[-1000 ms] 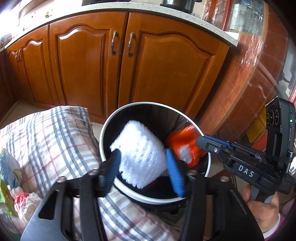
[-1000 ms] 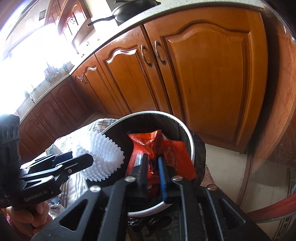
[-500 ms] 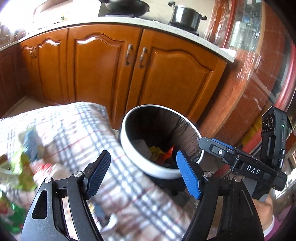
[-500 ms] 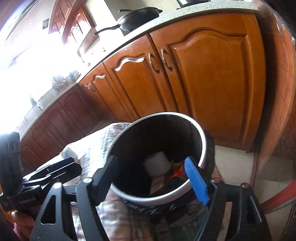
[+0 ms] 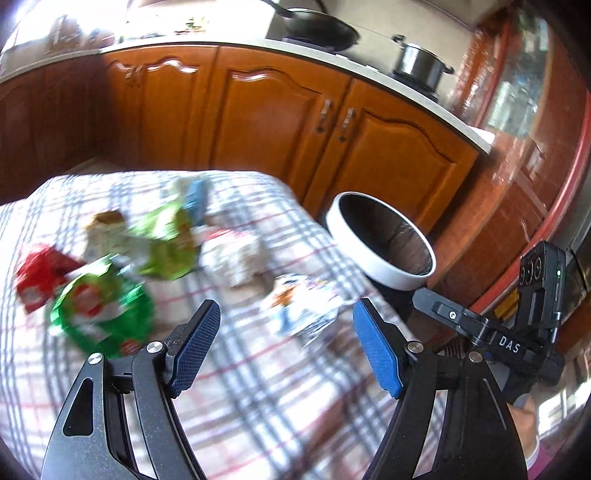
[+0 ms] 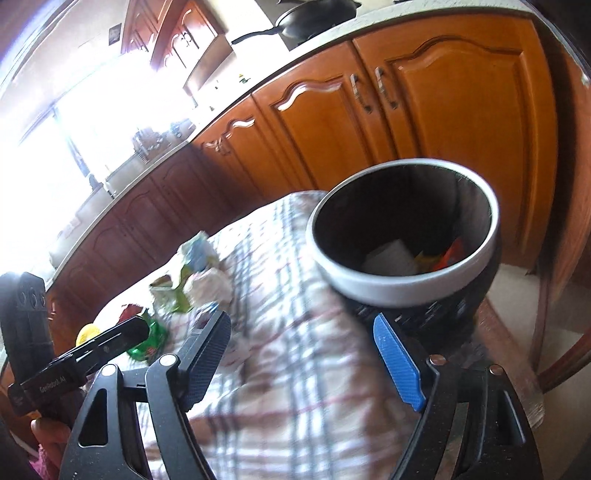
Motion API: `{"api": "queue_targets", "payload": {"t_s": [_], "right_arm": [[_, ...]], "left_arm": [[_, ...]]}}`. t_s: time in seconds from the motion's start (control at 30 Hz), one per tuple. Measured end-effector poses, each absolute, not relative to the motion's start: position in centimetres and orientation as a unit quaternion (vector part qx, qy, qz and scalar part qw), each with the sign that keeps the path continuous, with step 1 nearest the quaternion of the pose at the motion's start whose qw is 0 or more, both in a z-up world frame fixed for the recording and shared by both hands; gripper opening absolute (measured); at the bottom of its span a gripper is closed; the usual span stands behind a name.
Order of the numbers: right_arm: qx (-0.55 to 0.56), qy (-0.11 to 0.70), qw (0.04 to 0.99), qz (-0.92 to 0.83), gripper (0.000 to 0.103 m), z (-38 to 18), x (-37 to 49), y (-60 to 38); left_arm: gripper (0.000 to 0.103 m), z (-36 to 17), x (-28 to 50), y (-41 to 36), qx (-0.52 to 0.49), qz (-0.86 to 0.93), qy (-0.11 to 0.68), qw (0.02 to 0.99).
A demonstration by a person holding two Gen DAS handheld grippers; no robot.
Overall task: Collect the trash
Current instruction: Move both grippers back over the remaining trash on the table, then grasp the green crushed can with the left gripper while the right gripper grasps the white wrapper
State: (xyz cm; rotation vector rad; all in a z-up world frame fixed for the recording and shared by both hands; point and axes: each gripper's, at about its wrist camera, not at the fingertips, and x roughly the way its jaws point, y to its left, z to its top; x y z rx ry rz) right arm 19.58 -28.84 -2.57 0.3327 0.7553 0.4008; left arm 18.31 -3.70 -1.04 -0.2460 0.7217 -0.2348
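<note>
left gripper (image 5: 286,341): jaws wide apart, nothing between the pads; over the last second they have been opening, with no item left in them.
right gripper (image 6: 308,356): jaws spread wide and empty; they too have just been opening.
trash bin (image 6: 373,286): black, white rim, directly ahead of the right gripper and just beyond its blue pad; ahead and to the right of the left gripper.
bin contents: white piece (image 6: 389,256) and orange wrapper (image 6: 448,254) lying at the bottom.
loose trash: green wrapper (image 5: 99,310), red wrapper (image 5: 38,273), pale green packet (image 5: 166,243) and silver-white wrapper (image 5: 299,306) lie ahead of the left gripper, blurred; the silver-white one is nearest, just beyond the pads.
checked cloth (image 5: 258,387): under both grippers, bearing the loose trash; its edge touches the bin.
surroundings: wooden cabinets (image 5: 280,122) behind the bin; pot (image 5: 419,68) and pan (image 5: 319,31) on the counter above.
obstructions: nothing lies between the left pads and the nearest wrapper.
</note>
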Motion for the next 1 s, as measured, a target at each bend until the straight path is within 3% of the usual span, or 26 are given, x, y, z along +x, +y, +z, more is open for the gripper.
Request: {"api": "queue_targets", "payload": {"t_s": [0.5,1.0], "right_arm": [[0.126,0.385,0.883,0.238,0.082,-3.5,17.7,-21.1],[0.107,0.394,0.881,0.240,0.081,-4.2,20.0,-18.6]], "left_arm": [[0.077,-2.4,14.2,5.0,-0.157,-0.038,0.344,0.925],[0.081,-4.8,19.3,9.1,-0.163,-0.032,0.378,0.911]]}}
